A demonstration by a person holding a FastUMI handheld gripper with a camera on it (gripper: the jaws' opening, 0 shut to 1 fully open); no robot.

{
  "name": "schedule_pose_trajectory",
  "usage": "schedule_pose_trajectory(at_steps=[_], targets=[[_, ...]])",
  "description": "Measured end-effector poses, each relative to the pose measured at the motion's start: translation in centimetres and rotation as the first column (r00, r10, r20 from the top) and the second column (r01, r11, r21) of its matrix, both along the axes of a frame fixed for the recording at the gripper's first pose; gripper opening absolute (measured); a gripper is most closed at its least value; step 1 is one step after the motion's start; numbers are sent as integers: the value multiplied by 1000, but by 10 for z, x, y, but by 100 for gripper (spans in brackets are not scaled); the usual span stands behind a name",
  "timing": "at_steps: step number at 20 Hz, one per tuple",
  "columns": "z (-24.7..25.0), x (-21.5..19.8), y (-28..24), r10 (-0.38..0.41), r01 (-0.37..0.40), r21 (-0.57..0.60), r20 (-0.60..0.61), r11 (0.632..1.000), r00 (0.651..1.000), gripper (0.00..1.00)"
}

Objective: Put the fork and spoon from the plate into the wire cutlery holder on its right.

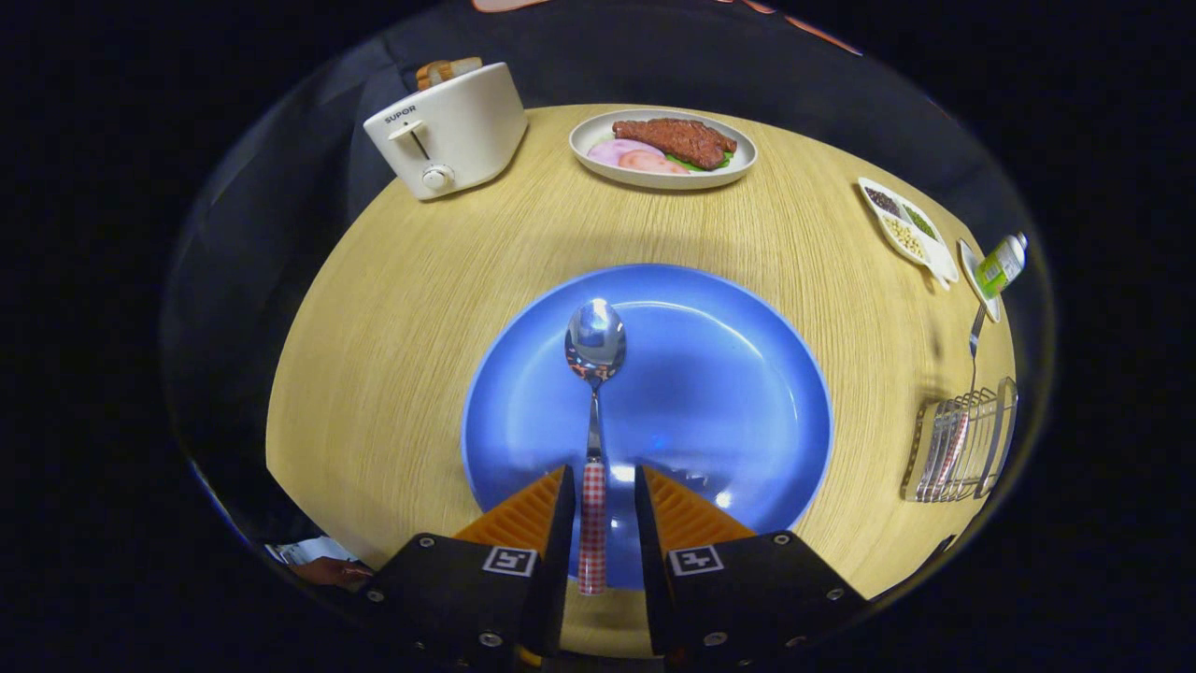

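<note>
A metal spoon (595, 348) with a red-checked handle lies on the blue plate (729, 393), bowl pointing away from me. Its handle runs back between the fingers of my gripper (603, 475), which hovers low over the plate's near rim. The jaws are open: the handle sits close against the left finger, with a gap to the right finger. To the right of the plate the wire cutlery holder (962, 449) stands on the wooden table. A fork (974, 336) with a red-checked handle rests in it, tines sticking out towards the back.
A white toaster (448, 131) with bread stands at the back left. A plate of steak and sliced food (663, 150) is at the back middle. A divided dish of grains (904, 222) and a small bottle (1000, 266) lie at the back right.
</note>
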State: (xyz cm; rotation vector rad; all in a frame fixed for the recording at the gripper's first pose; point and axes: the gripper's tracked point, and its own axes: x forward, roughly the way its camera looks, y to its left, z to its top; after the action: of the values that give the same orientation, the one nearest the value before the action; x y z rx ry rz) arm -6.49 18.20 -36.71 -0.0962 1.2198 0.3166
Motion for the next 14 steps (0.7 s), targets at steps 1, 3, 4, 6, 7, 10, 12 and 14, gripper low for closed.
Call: schedule_pose_trajectory(at_steps=[1,3,4,6,7,10,12,14], targets=[[-1,1,1,-6,6,0,-8,1000,1000,33],[-5,1,-1,-13,13,-6,-31,1000,999,23],[-6,0,-1,-14,14,-11,-43,1000,999,21],[-7,-3,-1,-18,17,-2,-63,1000,998,15],[-6,-3,0,-18,19,4,-70,1000,997,12],[3,-3,-7,-23,25,29,-70,999,997,9],[15,-2,-18,-27,29,31,-56,999,998,9],[31,0,-36,-41,42,27,-36,999,999,9]])
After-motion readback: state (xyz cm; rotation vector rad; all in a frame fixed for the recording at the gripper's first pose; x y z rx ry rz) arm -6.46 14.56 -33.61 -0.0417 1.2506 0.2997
